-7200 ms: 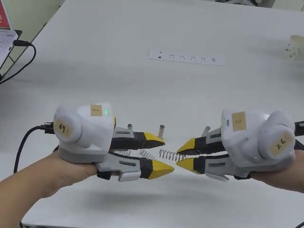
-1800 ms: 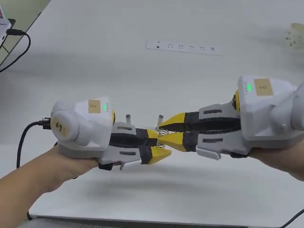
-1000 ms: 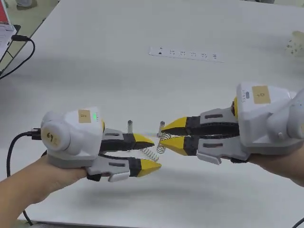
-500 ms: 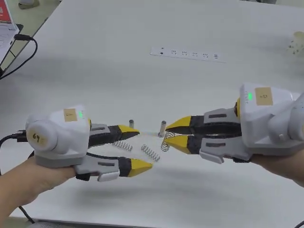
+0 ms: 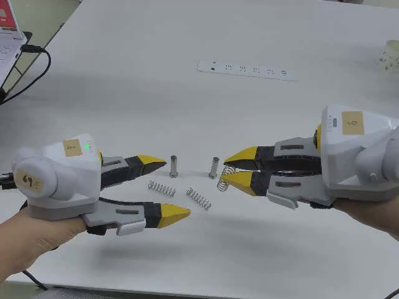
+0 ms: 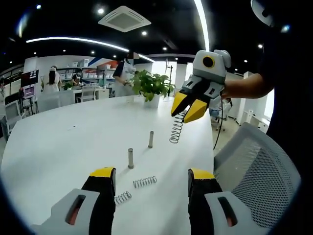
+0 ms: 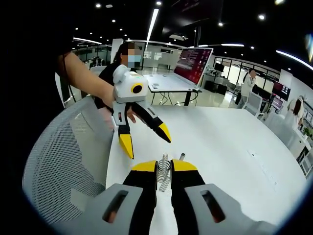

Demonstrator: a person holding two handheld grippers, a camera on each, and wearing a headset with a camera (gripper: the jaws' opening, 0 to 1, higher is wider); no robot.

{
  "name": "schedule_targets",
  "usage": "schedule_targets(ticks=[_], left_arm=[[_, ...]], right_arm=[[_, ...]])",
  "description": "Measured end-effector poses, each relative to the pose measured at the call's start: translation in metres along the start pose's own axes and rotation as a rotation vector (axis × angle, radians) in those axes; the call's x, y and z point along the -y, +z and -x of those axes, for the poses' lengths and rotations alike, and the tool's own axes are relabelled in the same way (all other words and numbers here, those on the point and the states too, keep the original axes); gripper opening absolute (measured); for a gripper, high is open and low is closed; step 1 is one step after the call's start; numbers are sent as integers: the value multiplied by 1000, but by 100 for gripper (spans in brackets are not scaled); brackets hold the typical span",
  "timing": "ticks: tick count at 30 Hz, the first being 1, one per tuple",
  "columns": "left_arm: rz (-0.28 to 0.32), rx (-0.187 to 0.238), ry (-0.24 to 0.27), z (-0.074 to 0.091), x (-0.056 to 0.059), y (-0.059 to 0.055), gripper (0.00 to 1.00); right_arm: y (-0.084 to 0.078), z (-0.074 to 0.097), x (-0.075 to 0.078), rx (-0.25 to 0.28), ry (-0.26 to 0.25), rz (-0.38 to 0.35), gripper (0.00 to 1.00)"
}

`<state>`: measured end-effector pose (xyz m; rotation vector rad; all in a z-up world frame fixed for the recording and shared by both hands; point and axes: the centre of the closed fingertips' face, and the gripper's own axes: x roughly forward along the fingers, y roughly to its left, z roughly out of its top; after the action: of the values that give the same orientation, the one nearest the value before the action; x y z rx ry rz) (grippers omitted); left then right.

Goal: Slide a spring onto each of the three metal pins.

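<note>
White table (image 5: pixel 187 37): left gripper (image 5: pixel 175 187), labelled 69, gapes; right gripper (image 5: pixel 225 169) pinches spring (image 7: pixel 163 172).

My headset camera looked forward and down on the pin (image 5: pixel 214 167) from above and behind, near enough to take in both my grippers around it. The camera on my left gripper (image 5: pixel 177 187) sat low on one side of that pin and faced across it, while the one on my right gripper (image 5: pixel 223 170) sat closer on the opposite side and faced back. All three views shared that pin, and each gripper camera caught the other gripper past it.
</note>
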<state>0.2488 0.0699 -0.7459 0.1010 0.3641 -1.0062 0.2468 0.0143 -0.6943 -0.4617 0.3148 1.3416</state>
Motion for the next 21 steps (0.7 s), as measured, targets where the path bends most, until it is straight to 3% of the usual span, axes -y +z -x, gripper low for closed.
schedule_targets(ticks=[11,21], left_arm=[[18,3,95,14,-21,-5,78],[49,-1,145,19,-30,-12,98]], right_arm=[[-1,6,9,2,-42,-2,7],[-3,13,19,2,-86,-13,7]])
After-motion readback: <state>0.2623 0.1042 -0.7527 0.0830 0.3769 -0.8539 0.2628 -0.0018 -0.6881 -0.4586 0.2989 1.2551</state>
